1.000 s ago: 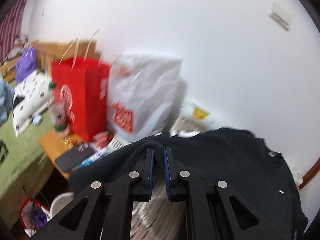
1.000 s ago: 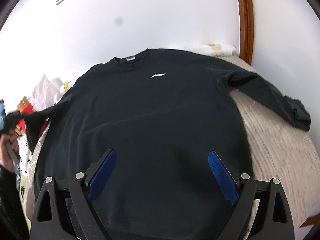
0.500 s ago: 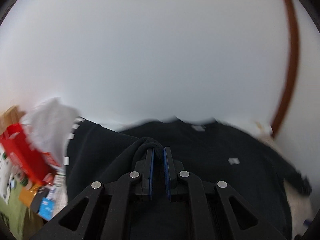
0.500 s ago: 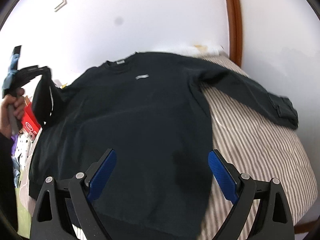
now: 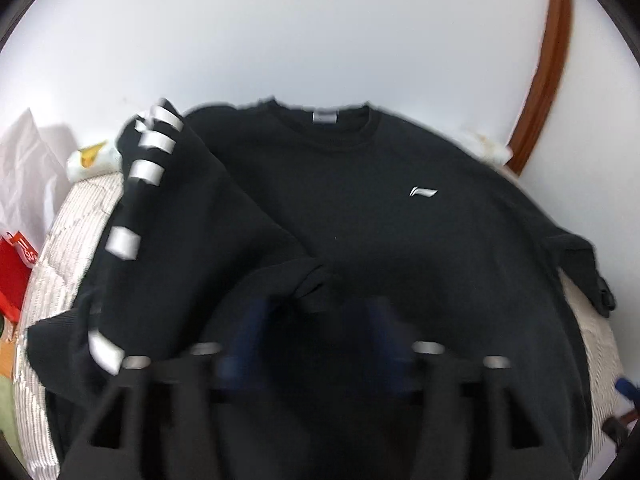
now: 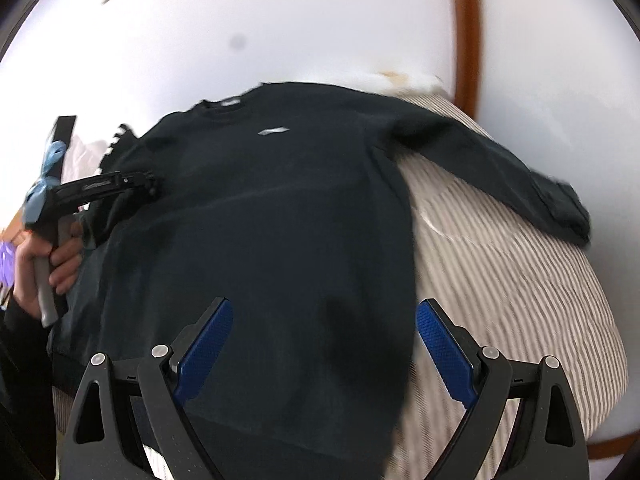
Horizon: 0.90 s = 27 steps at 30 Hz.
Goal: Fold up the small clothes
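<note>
A black sweatshirt (image 5: 360, 208) with a small white chest logo lies face up on a striped bed (image 6: 500, 280). Its left sleeve (image 5: 168, 220), with white blocks along it, is folded in over the body, and the cuff (image 5: 316, 284) rests between my left gripper's (image 5: 316, 316) blurred, opened blue pads. In the right wrist view the left gripper (image 6: 150, 184) sits over the sweatshirt's (image 6: 280, 220) left side. The right sleeve (image 6: 500, 172) lies spread out to the right. My right gripper (image 6: 324, 336) is open and empty above the hem.
White wall behind the bed, with a curved wooden trim (image 5: 544, 80) at right. A white plastic bag (image 5: 24, 176) and a red bag (image 5: 12, 264) stand beyond the bed's left edge. Bare striped cover (image 6: 520, 320) lies right of the sweatshirt.
My left gripper carried the left sleeve from off the bed's side over onto the sweatshirt's body, and its jaws have opened. My right gripper stayed open above the hem.
</note>
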Motion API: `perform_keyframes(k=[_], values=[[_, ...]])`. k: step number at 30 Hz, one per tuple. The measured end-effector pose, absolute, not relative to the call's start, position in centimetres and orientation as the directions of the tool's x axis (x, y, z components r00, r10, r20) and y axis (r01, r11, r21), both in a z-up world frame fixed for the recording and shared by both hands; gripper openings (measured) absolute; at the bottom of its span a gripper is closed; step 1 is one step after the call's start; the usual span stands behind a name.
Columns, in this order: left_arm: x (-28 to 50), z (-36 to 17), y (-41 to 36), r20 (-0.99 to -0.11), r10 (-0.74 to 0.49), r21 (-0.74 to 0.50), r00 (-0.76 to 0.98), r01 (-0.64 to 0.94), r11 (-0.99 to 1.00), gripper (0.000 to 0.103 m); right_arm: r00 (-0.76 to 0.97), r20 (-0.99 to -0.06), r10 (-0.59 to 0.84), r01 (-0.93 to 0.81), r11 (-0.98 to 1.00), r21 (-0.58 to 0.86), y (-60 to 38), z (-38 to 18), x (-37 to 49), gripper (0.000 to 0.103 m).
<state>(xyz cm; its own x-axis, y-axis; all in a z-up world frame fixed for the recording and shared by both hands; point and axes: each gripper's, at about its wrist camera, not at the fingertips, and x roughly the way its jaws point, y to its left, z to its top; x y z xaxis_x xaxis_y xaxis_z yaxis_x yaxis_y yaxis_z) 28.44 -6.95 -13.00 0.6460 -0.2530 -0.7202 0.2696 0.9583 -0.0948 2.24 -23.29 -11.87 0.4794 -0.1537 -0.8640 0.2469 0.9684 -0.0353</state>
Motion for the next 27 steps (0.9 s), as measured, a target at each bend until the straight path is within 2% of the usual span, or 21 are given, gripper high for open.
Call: perform_keyframes(k=[3,6,11,13,18,23,24,25,26,27], values=[[26.0,-11.4,-3.7,-0.665,-0.249,-0.074,0.704,0.269,0.96,0.07,0.498,-0.857,-0.136,0.17,0.984,-0.058,-20.2,-11.9,5.1,0.092],[24.8,-11.1,0.5,-0.659,-0.211,-0.08,0.722,0.212,0.974,0.071,0.514,-0.85,-0.117,0.095,0.992,-0.079,-16.3,-12.3,8.5,0.092],[23.3,-12.5,8.2,-0.696,-0.109,-0.091,0.71,0.063,0.994,0.071,0.526,-0.85,-0.001,-0.061,0.997,-0.039,-8.6,-13.4,14.2,0.092],[22.8,-13.4,10.2,-0.718,-0.07,-0.083,0.693,0.015,0.996,0.071,0.515,-0.856,0.046,-0.103,0.995,-0.008,-6.1,-14.1,16.2,0.089],[20.8,-15.6,13.6,-0.75,-0.098,-0.135,0.654,-0.006,0.991,0.071,0.481,-0.861,0.165,-0.176,0.98,0.09,-0.3,-16.2,21.0,0.089],[20.4,-17.8,14.1,-0.77,-0.152,-0.193,0.619,0.0,0.981,0.071,0.457,-0.867,0.2,-0.18,0.975,0.13,3.3,-19.4,24.7,0.088],[20.5,-18.0,14.2,-0.773,-0.155,-0.197,0.615,-0.001,0.98,0.071,0.448,-0.872,0.197,-0.181,0.975,0.127,3.7,-20.4,25.5,0.076],[20.5,-18.3,14.3,-0.776,-0.164,-0.207,0.609,-0.001,0.978,0.071,0.441,-0.878,0.186,-0.182,0.977,0.115,4.0,-21.1,25.9,0.047],[20.4,-18.5,14.3,-0.776,-0.166,-0.21,0.608,-0.001,0.978,0.071,0.425,-0.889,0.17,-0.188,0.977,0.097,4.3,-21.8,26.5,0.032],[20.2,-18.6,14.4,-0.774,-0.165,-0.208,0.611,0.001,0.978,0.071,0.406,-0.9,0.158,-0.196,0.977,0.083,4.4,-22.4,27.0,0.012]])
